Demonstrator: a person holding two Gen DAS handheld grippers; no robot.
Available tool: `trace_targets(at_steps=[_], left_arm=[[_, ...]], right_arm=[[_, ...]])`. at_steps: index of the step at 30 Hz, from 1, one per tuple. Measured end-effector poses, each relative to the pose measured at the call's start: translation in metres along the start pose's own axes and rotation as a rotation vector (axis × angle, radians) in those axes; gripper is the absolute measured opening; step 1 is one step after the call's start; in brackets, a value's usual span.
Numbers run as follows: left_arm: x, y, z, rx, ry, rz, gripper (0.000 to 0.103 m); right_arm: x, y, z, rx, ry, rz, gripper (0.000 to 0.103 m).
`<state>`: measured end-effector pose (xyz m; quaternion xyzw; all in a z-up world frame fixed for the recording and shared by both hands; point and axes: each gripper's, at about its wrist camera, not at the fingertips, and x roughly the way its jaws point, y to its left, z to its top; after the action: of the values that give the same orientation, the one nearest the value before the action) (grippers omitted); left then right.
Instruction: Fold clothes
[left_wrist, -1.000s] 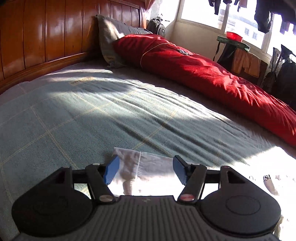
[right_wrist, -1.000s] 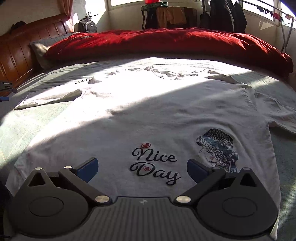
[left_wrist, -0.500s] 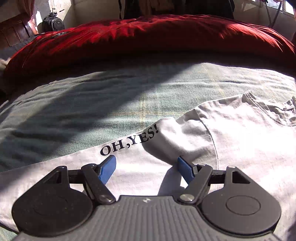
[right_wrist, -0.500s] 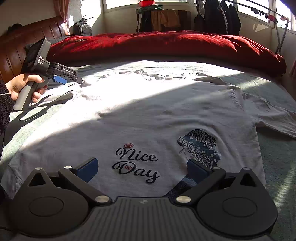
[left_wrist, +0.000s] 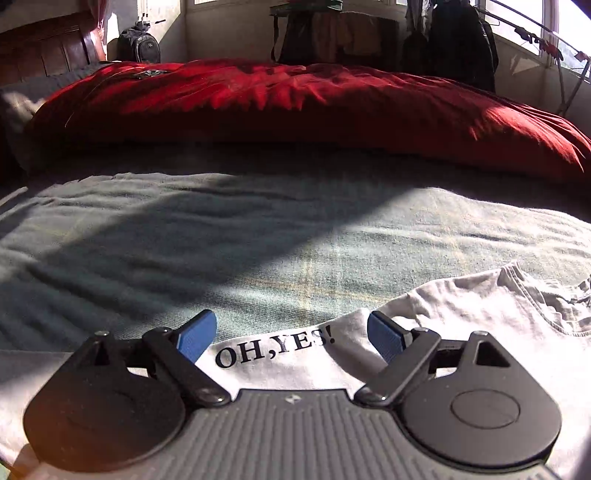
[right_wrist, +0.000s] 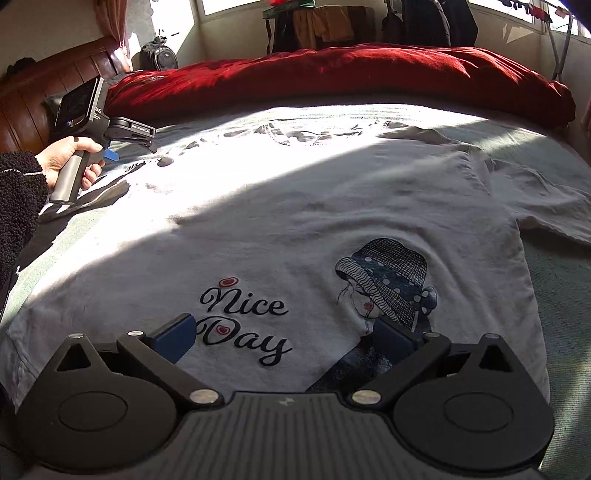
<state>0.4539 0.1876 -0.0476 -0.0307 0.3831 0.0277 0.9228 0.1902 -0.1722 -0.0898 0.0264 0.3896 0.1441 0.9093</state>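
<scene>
T-shirt (right_wrist: 295, 221) hem under right tongs (right_wrist: 284, 338)

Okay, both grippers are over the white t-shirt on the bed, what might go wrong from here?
1. The left gripper hovers open over the sleeve printed "OH,YES!". The sleeve's edge lies flat on the green bedspread, so the jaws might pinch the bedspread too.
2. The right gripper is open above the "Nice Day" print, mid-body rather than at an edge; grabbing there would likely bunch the t-shirt.
3. Wrinkles at the collar may get folded in.
</scene>
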Motion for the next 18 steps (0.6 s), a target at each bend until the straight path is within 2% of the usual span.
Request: trace_targets(at_steps=[3,5,6,8,11,14,16,18], left_arm=[[-0.007,-0.026,-0.005,0.042,0.051,-0.181,0.089],[0.004,-0.040,-0.009,0.025,0.114,-0.264,0.089],[0.013,-0.047,-0.012,0.024,0.130,-0.280,0.089],[0.031,-0.058,-0.016,0.035,0.137,-0.248,0.089],[0.052,-0.061,-0.013,0.051,0.097,-0.163,0.090],[0.051,-0.050,0.001,-0.001,0.097,-0.111,0.089],[0.031,-0.041,0.004,-0.009,0.075,-0.129,0.089],[0.005,-0.033,0.001,0.008,0.058,-0.182,0.089]], right_arm=[[0.003,0.001,-0.001,-0.010,-0.001,-0.008,0.103],[0.003,0.002,-0.002,-0.022,-0.001,-0.013,0.103],[0.003,0.002,-0.002,-0.028,-0.001,-0.013,0.103],[0.003,0.002,-0.003,-0.037,0.000,-0.010,0.103],[0.003,0.002,-0.004,-0.036,-0.001,-0.009,0.103],[0.003,0.005,-0.005,-0.061,0.005,-0.020,0.103],[0.003,0.007,-0.006,-0.077,0.006,-0.028,0.103],[0.002,0.008,-0.008,-0.083,0.003,-0.034,0.103]])
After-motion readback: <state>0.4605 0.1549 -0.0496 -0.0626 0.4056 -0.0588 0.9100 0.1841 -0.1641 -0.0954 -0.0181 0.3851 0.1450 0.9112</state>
